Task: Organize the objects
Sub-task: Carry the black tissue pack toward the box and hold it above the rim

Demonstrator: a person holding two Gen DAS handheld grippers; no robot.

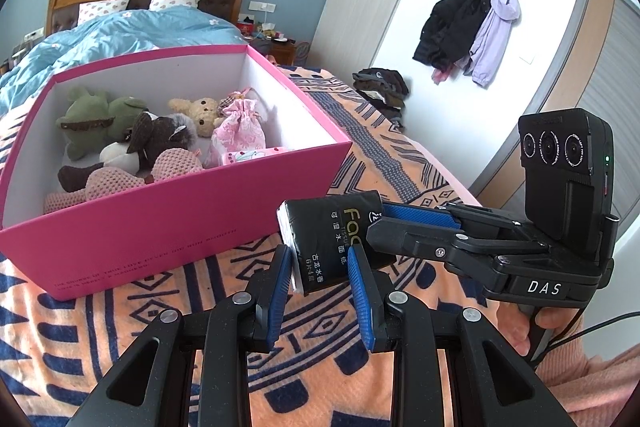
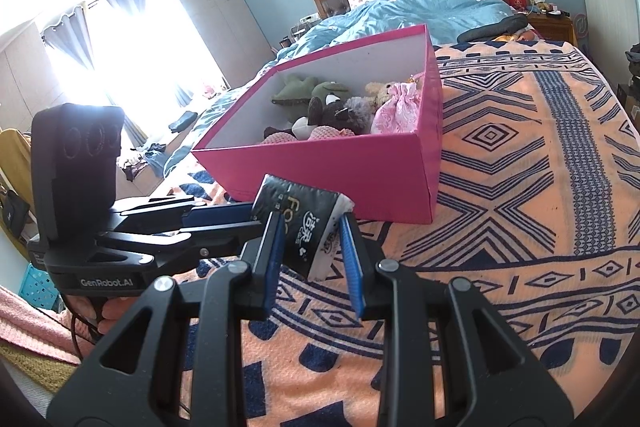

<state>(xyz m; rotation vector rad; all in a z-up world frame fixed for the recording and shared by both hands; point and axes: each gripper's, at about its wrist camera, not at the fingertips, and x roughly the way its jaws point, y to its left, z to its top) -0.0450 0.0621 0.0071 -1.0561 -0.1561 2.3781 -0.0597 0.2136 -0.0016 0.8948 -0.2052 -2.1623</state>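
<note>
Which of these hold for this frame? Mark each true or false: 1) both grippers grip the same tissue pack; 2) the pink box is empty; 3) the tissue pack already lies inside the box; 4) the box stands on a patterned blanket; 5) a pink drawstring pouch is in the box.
1) Both the left gripper and the right gripper are shut on the black tissue pack. True.
2) The pink box is empty. False: it holds plush toys, among them a green plush frog.
3) The tissue pack lies inside the box. False: it is held outside, in front of the box.
4) The box stands on the patterned blanket. True.
5) A pink drawstring pouch is in the box. True.
</note>
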